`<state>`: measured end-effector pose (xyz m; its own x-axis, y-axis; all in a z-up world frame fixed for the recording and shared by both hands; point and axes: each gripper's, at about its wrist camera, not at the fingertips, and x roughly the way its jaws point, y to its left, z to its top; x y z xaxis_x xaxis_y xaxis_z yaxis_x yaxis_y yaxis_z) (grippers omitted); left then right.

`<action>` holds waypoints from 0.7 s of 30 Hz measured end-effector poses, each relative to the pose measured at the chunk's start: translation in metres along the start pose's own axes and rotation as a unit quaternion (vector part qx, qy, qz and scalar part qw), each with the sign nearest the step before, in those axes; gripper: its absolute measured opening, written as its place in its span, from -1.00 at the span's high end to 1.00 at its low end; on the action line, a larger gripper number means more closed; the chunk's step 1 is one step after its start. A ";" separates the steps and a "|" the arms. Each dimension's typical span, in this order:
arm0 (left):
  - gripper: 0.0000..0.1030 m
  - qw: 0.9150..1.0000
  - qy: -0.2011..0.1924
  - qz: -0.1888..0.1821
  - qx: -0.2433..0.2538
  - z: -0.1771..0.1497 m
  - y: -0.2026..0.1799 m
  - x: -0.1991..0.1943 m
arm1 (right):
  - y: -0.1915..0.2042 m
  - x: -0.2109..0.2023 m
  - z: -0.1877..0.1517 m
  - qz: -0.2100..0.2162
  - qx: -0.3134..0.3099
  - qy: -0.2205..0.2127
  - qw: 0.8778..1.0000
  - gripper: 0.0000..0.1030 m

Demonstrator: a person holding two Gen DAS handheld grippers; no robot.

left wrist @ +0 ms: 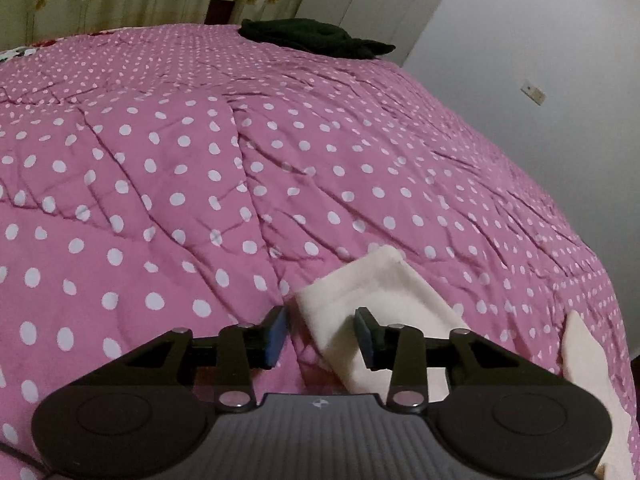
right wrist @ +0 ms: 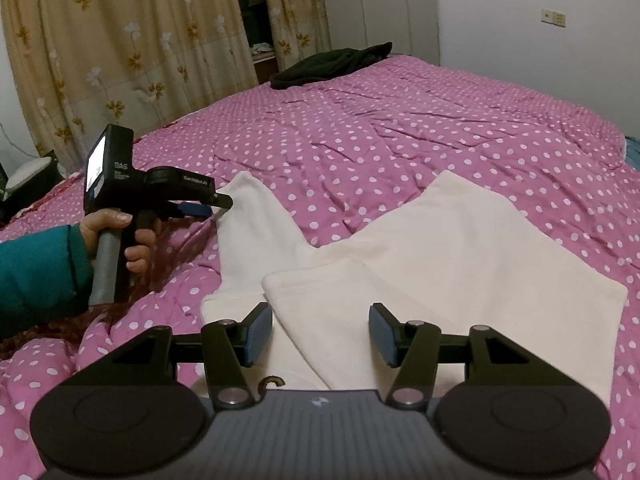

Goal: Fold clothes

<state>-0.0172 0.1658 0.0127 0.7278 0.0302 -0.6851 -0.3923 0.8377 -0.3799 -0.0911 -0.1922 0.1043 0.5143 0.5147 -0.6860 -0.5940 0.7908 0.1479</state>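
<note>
- One cream garment [right wrist: 420,248] lies spread on the bed; from the right wrist view it looks like a pair of trousers, two legs fanning away from me with a folded flap near my right gripper [right wrist: 320,332].
- One black garment [right wrist: 328,65] sits bunched at the far edge of the bed, well apart from the cream one.
- One pink polka-dot quilt [right wrist: 400,140] covers the bed, creased all over.
- I hold two grippers. My right jaws are spread wide, hovering over the near edge of the cream garment and pinching nothing.
- My left gripper [left wrist: 320,334] has its jaws spread too, with the tip of one cream leg showing between them; I cannot tell whether either pad touches the cloth.
- In the right wrist view my left hand [right wrist: 116,236] grips the handle, and the jaws sit at the far tip of the left leg.
- Open quilt runs beyond both leg ends up to the black garment; the bed's right edge meets a white wall [right wrist: 540,60], and floral curtains [right wrist: 120,52] hang past the left side.
</note>
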 end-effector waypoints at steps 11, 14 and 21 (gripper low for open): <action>0.90 0.998 -0.016 -0.057 0.015 0.021 -0.021 -0.028 | -0.010 -0.029 -0.001 -0.020 0.015 -0.028 0.999 -0.06; 0.90 0.994 -0.027 -0.093 0.041 0.026 -0.041 -0.047 | -0.015 -0.040 -0.003 -0.032 0.022 -0.038 0.998 -0.06; 0.90 0.973 -0.015 -0.210 0.098 0.024 -0.113 -0.088 | -0.029 -0.067 -0.010 -0.060 0.043 -0.061 0.995 -0.06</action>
<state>-0.0239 0.0819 0.1310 0.8186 -0.3224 -0.4753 0.0545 0.8675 -0.4945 -0.1142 -0.2531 0.1384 0.6528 0.4468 -0.6117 -0.4711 0.8718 0.1341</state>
